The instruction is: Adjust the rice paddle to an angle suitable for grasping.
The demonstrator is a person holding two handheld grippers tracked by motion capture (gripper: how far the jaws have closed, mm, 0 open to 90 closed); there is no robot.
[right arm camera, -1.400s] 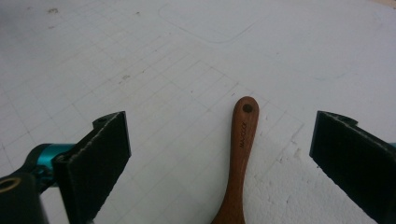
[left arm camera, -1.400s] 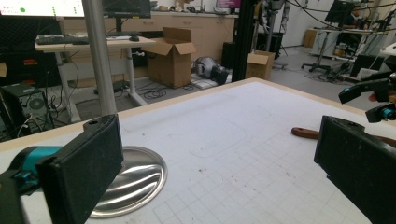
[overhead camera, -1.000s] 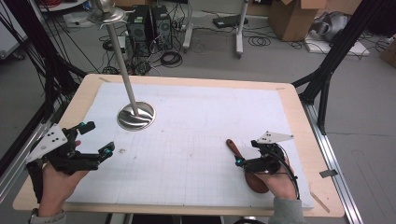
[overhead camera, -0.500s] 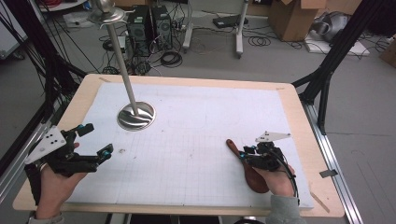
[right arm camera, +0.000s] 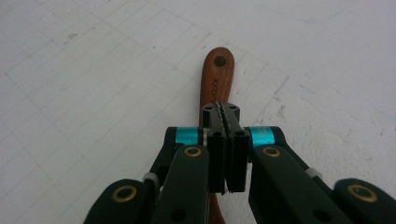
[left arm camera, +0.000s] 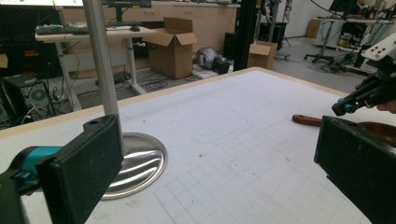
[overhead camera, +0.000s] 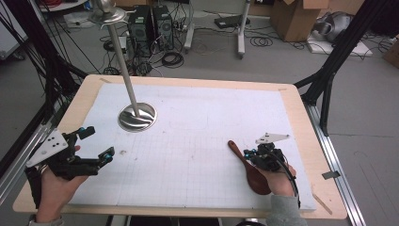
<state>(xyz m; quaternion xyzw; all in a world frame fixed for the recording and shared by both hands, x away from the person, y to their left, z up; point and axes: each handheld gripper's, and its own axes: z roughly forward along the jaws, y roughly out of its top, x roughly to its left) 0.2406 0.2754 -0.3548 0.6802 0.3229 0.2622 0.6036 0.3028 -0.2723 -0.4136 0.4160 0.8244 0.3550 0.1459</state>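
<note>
— High view, lower right of the frame: reddish-brown wooden spoon flat on the white gridded worktop, bowl toward the bottom edge, handle slanting up and left. Why the right gripper directly over that handle?

— Probably aiming for a pick-up by the slim part, clear of the bowl. Right gripper view: jaws just been closing, now pressed together pad against pad, nothing visible between them. Handle running underneath and out past the tips toward the top of the frame. Looks like a close above the wood rather than around it, though hard to tell about contact below.

— And the left gripper, lower left?

— Jaws wide apart, holding nothing, hovering by the worktop's near edge. Well apart from the spoon, likely kept out of the way.

— Shiny steel pole on a round base, upper left?

— Upright, well apart from both grippers. Possibly a place for hanging, given the hole at the handle's end; only a guess.
</note>
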